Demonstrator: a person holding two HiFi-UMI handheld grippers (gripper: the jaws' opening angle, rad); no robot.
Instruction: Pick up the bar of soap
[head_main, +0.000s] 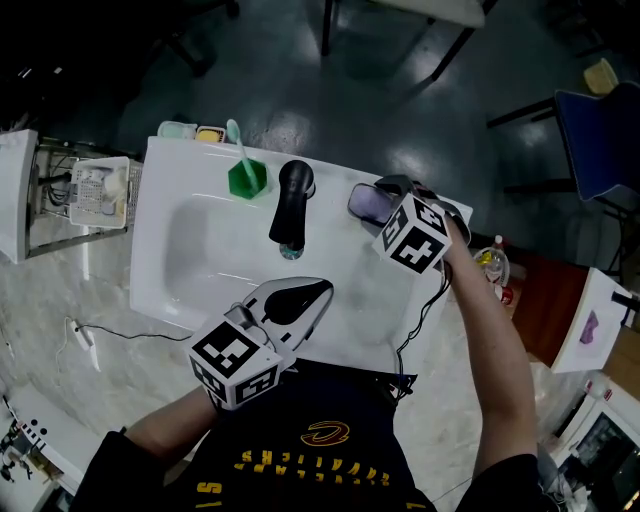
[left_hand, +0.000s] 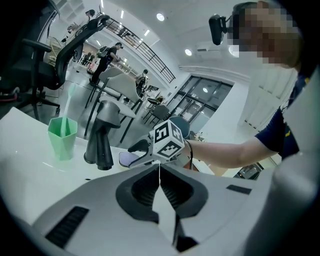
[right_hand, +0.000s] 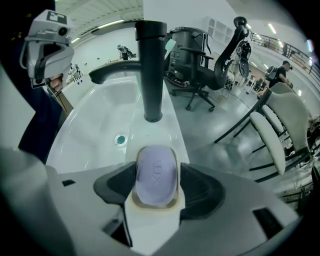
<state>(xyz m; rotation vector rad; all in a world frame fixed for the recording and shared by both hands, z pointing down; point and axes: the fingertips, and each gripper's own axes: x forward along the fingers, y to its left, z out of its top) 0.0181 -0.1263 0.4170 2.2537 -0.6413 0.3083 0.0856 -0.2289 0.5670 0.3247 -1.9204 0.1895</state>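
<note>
On the head view: one white sink (head_main: 190, 255) set in pale marbled counter, dark floor beyond, one blue chair (head_main: 600, 130) at upper right. One black tap (head_main: 291, 205) on the back ledge; one green cup (head_main: 247, 180) to its left holding one toothbrush (head_main: 238, 142). One lilac bar of soap (head_main: 368, 203) on the ledge to the tap's right, between the tips of the right gripper (head_main: 372, 200). Left gripper (head_main: 312, 295) over the sink's near rim, well apart from the soap.

Left gripper view: bright open hall with railings, ceiling lights and chairs. Jaws clenched tip to tip, nothing between them. Tap, cup and soap ahead, one of each.

Right gripper view: jaws pressed against the soap's two long sides, a cream rim showing round it. Long axis runs along the jaws, far end pointing at the tap's base. One drain (right_hand: 120, 140) in the bowl. Office chairs on the grey floor at right.
</note>
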